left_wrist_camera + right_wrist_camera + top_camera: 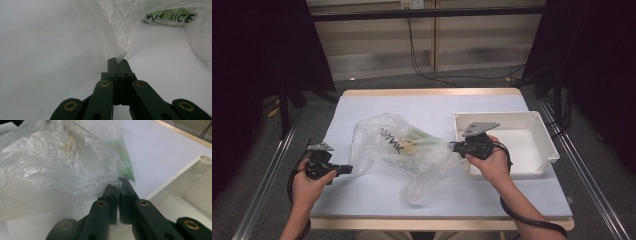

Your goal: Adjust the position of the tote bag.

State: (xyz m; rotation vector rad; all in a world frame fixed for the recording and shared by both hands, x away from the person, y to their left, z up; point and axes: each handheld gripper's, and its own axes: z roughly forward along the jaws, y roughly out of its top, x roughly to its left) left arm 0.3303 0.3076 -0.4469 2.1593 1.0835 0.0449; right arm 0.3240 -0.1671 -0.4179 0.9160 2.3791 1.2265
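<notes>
Because it is thin, crinkled film, the plastic bag [399,150] looks light, limp and slippery, so it should sag and slide rather than hold any shape. It lies in the middle of the pale blue table [362,192], just left of the white tray [544,131], with some green-printed packets inside; what exactly they are is hard to tell through the cloudy film. The left gripper [346,170] has its jaws pressed together on a pulled-out corner of the bag at its left side, seen clearly in the left gripper view [119,61]. The right gripper [453,146] pinches the film at the bag's right edge, jaws nearly together with the plastic caught between them [120,186]. Edges and corners are the sensible places to hold, since the body of the bag offers nothing firm. Such film may stretch or tear if tugged hard, and the contents will probably shift toward the lowest point once the bag lifts.
</notes>
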